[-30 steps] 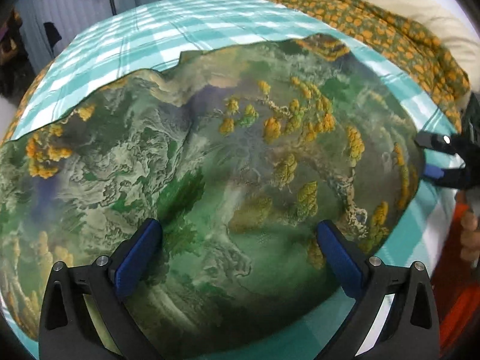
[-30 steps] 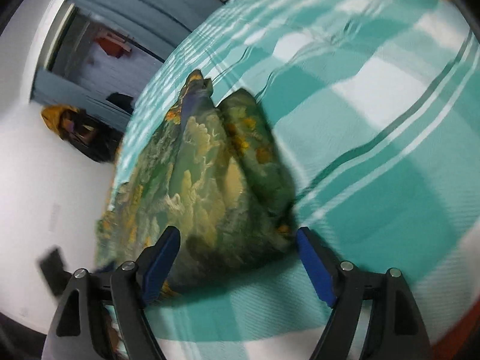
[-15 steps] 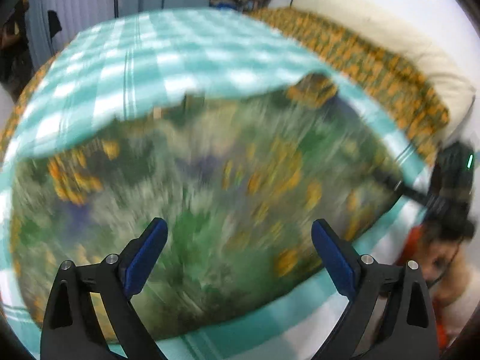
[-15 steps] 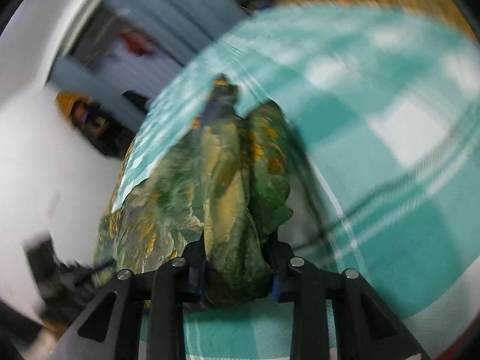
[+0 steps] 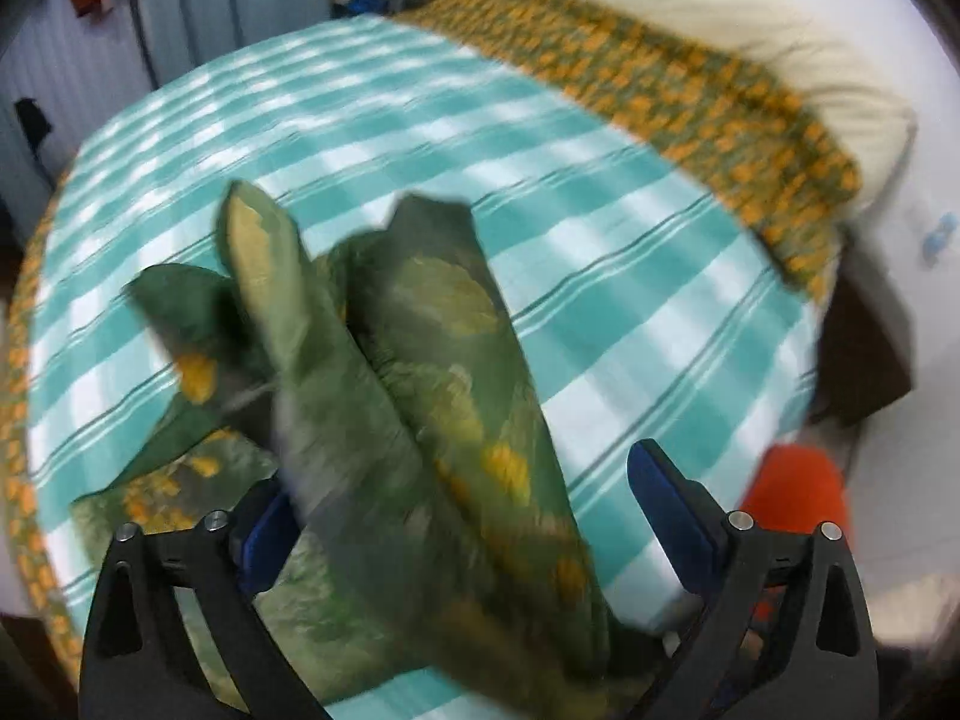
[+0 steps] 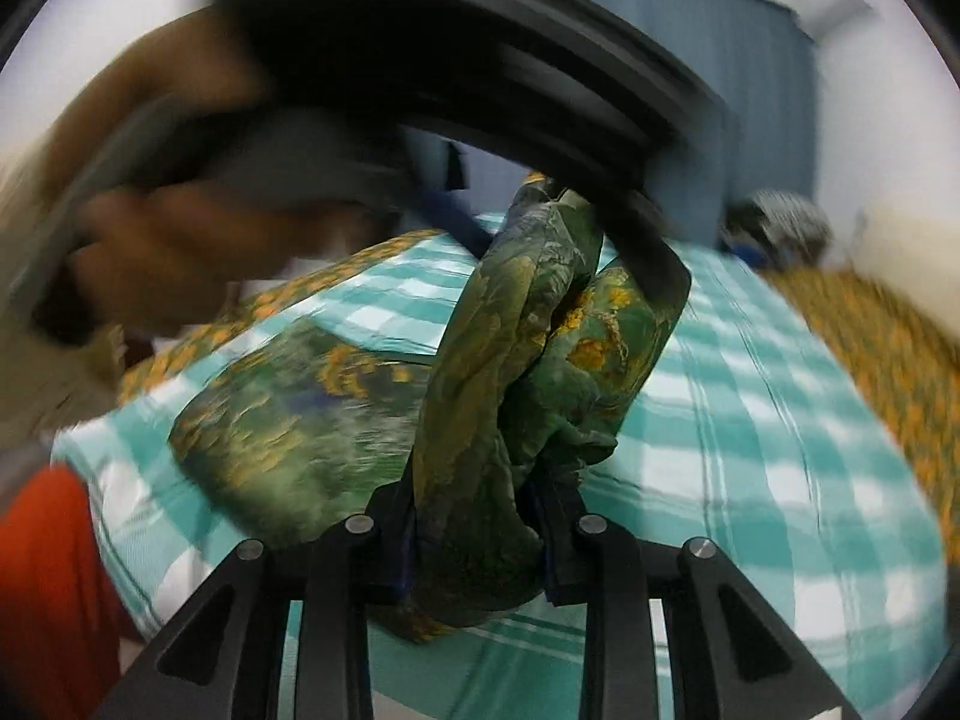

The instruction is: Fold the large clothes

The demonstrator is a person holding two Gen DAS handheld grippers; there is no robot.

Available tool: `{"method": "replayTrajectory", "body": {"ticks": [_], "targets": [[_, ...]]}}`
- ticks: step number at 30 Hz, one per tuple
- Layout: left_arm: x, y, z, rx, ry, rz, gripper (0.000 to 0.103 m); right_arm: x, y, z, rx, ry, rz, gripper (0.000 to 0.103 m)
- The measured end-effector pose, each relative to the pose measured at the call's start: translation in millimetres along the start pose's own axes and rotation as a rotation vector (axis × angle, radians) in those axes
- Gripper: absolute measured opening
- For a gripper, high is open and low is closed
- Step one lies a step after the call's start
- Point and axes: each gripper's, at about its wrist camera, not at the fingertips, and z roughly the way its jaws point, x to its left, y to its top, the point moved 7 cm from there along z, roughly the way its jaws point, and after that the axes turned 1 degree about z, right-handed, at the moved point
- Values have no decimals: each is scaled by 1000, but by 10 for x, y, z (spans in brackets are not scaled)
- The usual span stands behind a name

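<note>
A large green cloth with yellow-orange print (image 5: 432, 420) is lifted into a bunched ridge above the teal checked bed. In the left wrist view it runs between my left gripper's (image 5: 468, 516) blue pads, which stand wide apart; the cloth hides the left pad partly. In the right wrist view my right gripper (image 6: 474, 534) is shut on a gathered corner of the cloth (image 6: 516, 360) and holds it up. The cloth's far end reaches the blurred left gripper (image 6: 480, 90) above. The rest of the cloth (image 6: 288, 420) lies on the bed at the left.
The teal and white checked sheet (image 5: 600, 240) covers the bed. An orange-flowered blanket (image 5: 690, 96) and a cream pillow (image 5: 750, 24) lie along the far right edge. The person's red clothing (image 5: 798, 492) is at the bed's near edge. Curtains hang behind.
My right gripper closed on the cloth's corner and lifted it. The flat cloth has been pulled up into a bunched ridge. Both grippers moved fast; the views are blurred.
</note>
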Motion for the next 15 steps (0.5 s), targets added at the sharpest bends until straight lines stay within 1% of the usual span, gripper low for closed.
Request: {"method": "replayTrajectory", "body": {"ticks": [1,2,3,4,5,6,7,9,10,11,13,15], "targets": [[41,-64,30,6,50,13,98,119,9,-15,-1,9,-41,30],[99,-131,54,6,100,22,89,180,8,-18,-2,16,-60,29],[177,-195,82,13,132,12,49,229,-7,-24,-5,23,-72,29],[251,-237,80,22,128,-9,35,292,-4,-10,-4,35,-79,29],[354,-289,63,24,89,-51,31,306,-6,10,5,38,-83,30],[442,-328,28,21,74,-73,28,307,-17,47,27,48,-83,30],[576,-388,-26,11,59,-101,27,333,7,76,34,61,-75,36],[823,-498,-123,-5,45,-142,27,346,44,3,34,136,-17,50],[973,-571,-163,-8,47,-160,26,320,79,-57,37,221,49,61],[1072,-608,-180,-9,49,-172,26,276,115,-103,35,275,104,61],[1425,-809,-266,-12,46,-221,26,137,180,-142,37,348,217,61],[1717,-977,-316,-13,44,-269,26,0,196,-53,63,372,303,61]]}}
